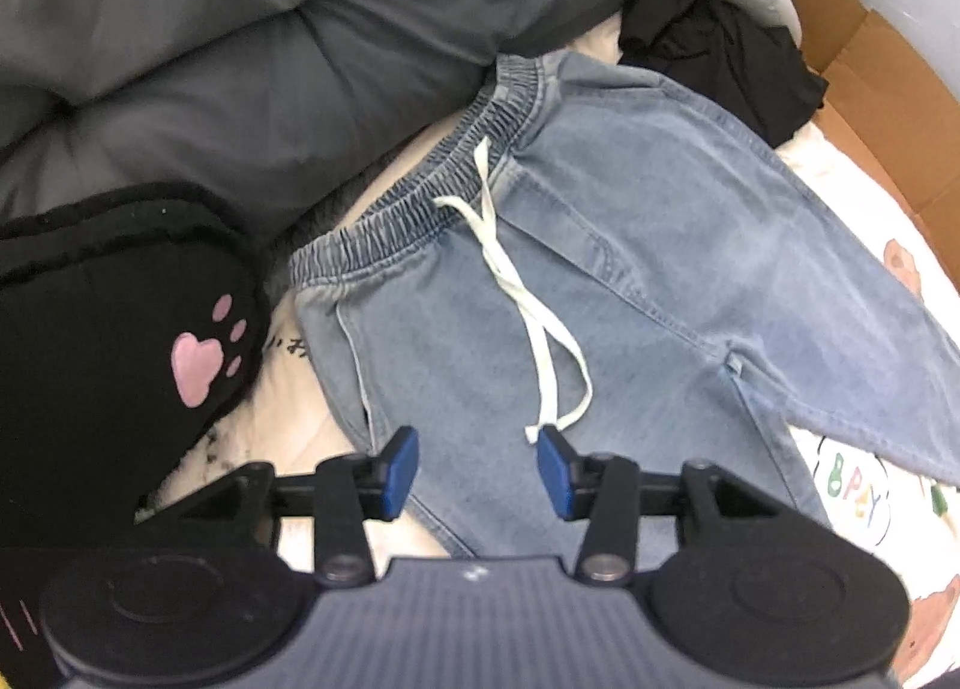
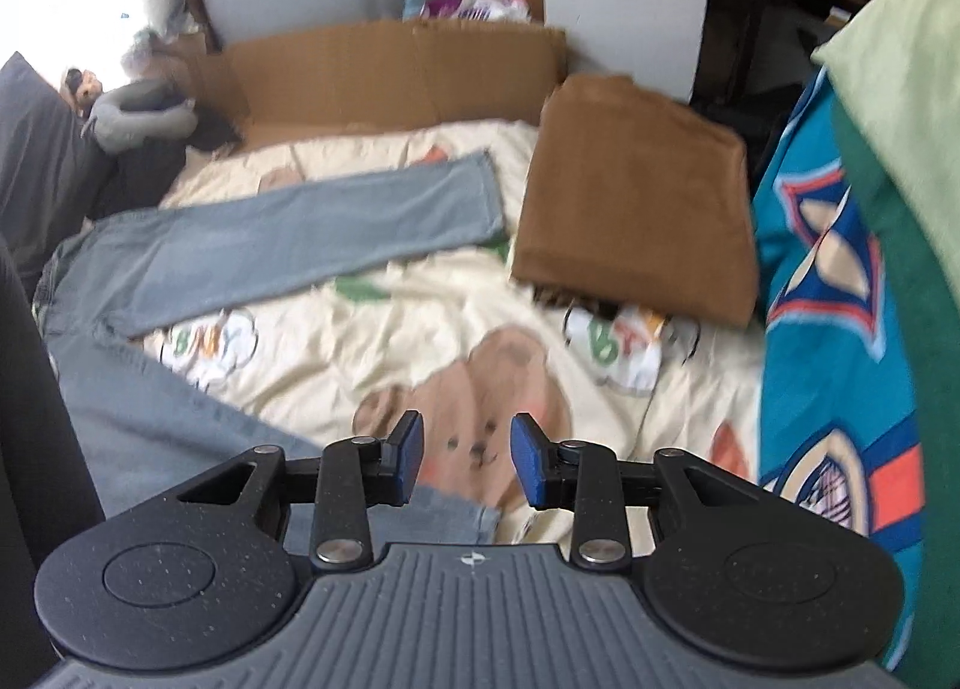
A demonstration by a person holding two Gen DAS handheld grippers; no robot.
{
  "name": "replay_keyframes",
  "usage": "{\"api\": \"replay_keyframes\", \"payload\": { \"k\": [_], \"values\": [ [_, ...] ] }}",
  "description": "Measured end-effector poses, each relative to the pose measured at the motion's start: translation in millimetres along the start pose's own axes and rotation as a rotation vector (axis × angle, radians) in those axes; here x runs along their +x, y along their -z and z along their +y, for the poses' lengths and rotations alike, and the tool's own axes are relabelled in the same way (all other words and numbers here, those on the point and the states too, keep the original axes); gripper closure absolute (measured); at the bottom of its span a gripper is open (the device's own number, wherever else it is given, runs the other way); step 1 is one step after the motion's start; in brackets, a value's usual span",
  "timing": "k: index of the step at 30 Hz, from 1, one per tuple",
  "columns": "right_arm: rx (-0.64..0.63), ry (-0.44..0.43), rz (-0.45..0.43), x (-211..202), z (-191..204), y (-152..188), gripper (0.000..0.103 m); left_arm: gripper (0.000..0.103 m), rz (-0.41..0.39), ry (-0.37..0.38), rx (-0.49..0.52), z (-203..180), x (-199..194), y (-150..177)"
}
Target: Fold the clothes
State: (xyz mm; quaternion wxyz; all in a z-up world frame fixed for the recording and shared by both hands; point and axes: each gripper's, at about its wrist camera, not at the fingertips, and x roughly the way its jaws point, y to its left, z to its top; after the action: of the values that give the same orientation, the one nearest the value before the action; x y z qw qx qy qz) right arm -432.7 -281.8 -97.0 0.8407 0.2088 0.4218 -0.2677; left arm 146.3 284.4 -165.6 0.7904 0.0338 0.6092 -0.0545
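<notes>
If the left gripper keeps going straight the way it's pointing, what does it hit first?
Most likely the jeans: the open left gripper points at the denim just below the white drawstring, though depth is unclear.

Left gripper: black linkage arms; blue rubber finger pads; silver pivot screws; two round black discs; ribbed grey housing. Right gripper: identical build; blue pads; small compass-like mark on housing.

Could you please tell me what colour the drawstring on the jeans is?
White: the drawstring lies loose over the light blue jeans, clearest in the left wrist view.
</notes>
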Motion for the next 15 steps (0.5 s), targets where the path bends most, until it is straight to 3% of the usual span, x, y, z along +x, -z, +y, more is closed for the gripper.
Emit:
{"api": "replay_keyframes", "payload": {
  "k": [15],
  "values": [
    [-0.093, -0.082, 0.171, 77.1, 47.6, 43.1, 0.062, 0.047, 0.052, -0.021, -0.013, 10.7, 27.9, 8.5]
  ]
}}
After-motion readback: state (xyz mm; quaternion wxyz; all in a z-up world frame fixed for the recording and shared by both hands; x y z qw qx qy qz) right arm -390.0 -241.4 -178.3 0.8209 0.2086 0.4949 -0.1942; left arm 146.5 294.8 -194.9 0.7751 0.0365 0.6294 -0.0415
